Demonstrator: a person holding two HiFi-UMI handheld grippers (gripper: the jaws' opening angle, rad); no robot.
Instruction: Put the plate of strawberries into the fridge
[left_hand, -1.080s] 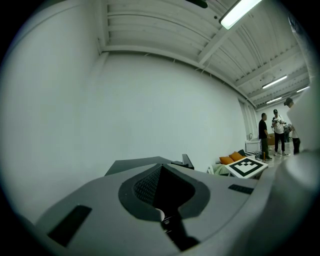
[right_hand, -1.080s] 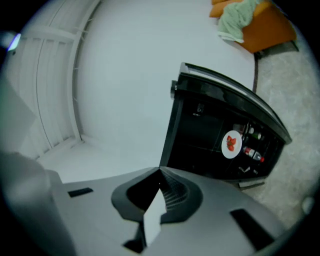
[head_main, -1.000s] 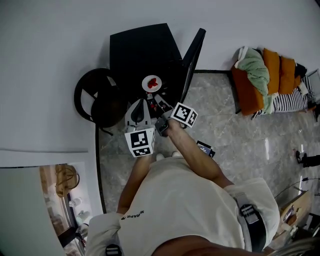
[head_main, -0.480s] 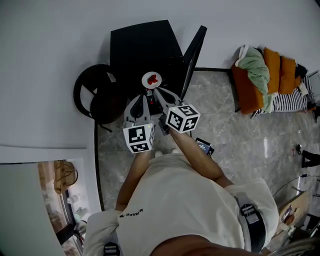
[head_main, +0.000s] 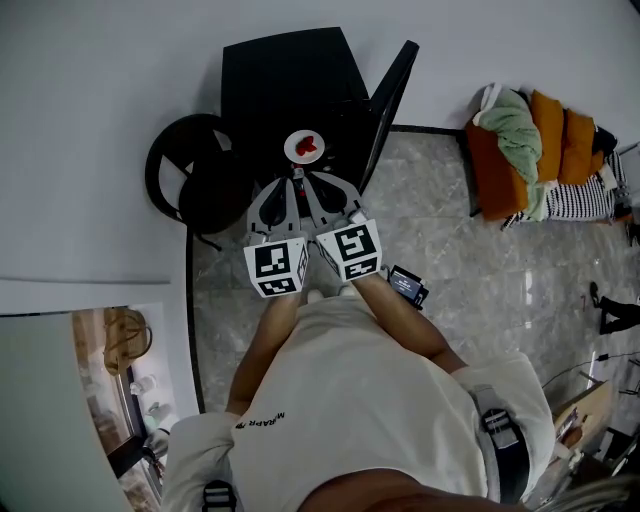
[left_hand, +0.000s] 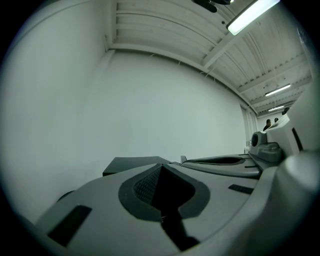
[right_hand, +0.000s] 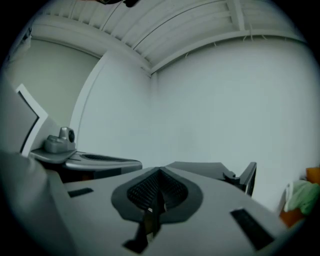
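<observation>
**A:** Plate position?

**B:** Small round white plate (head_main: 304, 147) carrying red strawberries (head_main: 306, 143). It sits in the dark open front of the black box-shaped fridge (head_main: 285, 75), left of its swung-out black door (head_main: 386, 100). Can't make out a shelf.

**A:** Grippers?

**B:** Grey plastic left gripper (left_hand: 161, 169): jaws pressed together, nothing between. Grey plastic right gripper (right_hand: 159, 174): jaws also closed, nothing held. They lie side by side, tips close to the plate's near edge; can't tell if they touch it. Both gripper cameras tilt up at the white wall.

**A:** Surroundings?

**B:** Round black chair (head_main: 190, 185) just beside the fridge's left side. Grey marbled floor (head_main: 450, 230).
</observation>
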